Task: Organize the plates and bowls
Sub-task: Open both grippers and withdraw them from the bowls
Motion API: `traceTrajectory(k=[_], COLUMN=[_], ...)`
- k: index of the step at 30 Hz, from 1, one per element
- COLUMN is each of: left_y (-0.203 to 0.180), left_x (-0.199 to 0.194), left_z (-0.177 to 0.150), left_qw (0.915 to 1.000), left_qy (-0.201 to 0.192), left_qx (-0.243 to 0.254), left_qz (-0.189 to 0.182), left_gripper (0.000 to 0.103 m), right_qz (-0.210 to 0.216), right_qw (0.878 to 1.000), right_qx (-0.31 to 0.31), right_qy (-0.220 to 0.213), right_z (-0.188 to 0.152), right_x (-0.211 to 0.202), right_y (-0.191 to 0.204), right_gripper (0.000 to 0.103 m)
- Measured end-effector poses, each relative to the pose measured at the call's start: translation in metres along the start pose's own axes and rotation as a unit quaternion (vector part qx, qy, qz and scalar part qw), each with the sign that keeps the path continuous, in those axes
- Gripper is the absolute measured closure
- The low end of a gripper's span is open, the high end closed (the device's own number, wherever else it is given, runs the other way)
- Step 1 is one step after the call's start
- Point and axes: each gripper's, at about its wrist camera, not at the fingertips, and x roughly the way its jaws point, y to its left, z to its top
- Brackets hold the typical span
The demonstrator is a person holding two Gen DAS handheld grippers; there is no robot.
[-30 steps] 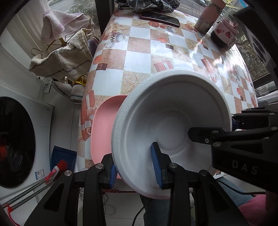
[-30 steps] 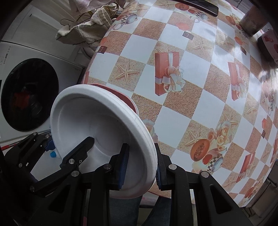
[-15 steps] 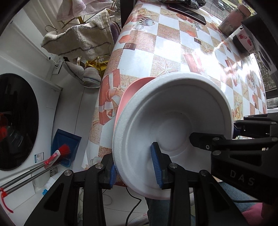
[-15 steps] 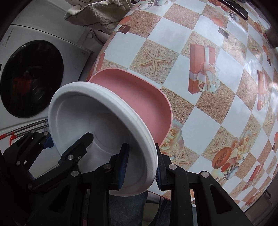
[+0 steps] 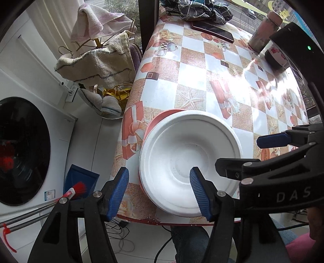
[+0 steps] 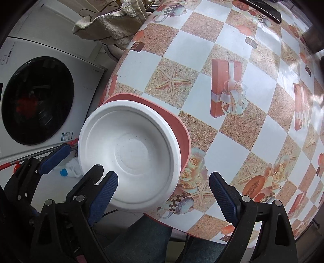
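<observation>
Two grippers opening, ribbed blue pads clear of round white foam bowl [image 5: 189,159]: left gripper [image 5: 160,190], right gripper [image 6: 163,191]; bowl nested on matte pink plate [image 6: 181,129] at glossy checkered tablecloth [image 6: 253,113] edge

We see bright daylight from the window [image 5: 125,12], glare washing the far surface [image 5: 261,85], sharp focus, and heavy fisheye bending with dark corners.
</observation>
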Motion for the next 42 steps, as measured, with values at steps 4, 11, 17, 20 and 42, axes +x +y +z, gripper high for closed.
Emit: traceTrajectory(k=[4,11,17,20,42], left_y=[-0.002,-0.008,-0.025,-0.033,-0.044], left_x=[-0.01,-0.017,-0.022,-0.023,-0.025], left_z=[0.004,0.001,0.006,0.008,0.013], left_qw=[0.9995,0.9993,0.9983,0.9972,0.9947], left_qy=[0.004,0.036,0.042,0.04,0.047], left_qx=[0.004,0.001,0.04,0.061,0.08], left_qz=[0.03,-0.006,0.009,0.015,0.044], left_gripper=[0.03,0.024,0.021,0.021,0.021], right_qz=[-0.015,-0.02,-0.018,-0.013,0.006], right_qw=[1.0,0.999,0.998,0.998,0.998], right_qx=[0.007,-0.002,-0.006,-0.001,0.018], right_qy=[-0.009,-0.039,-0.061,-0.058,-0.063], right_z=[-0.002,-0.023,-0.025,-0.028,-0.032], right_x=[-0.01,-0.032,-0.048,-0.047,-0.051], right_y=[-0.01,-0.008,0.0,-0.002,-0.011], right_gripper=[0.01,0.0,0.0,0.0,0.0])
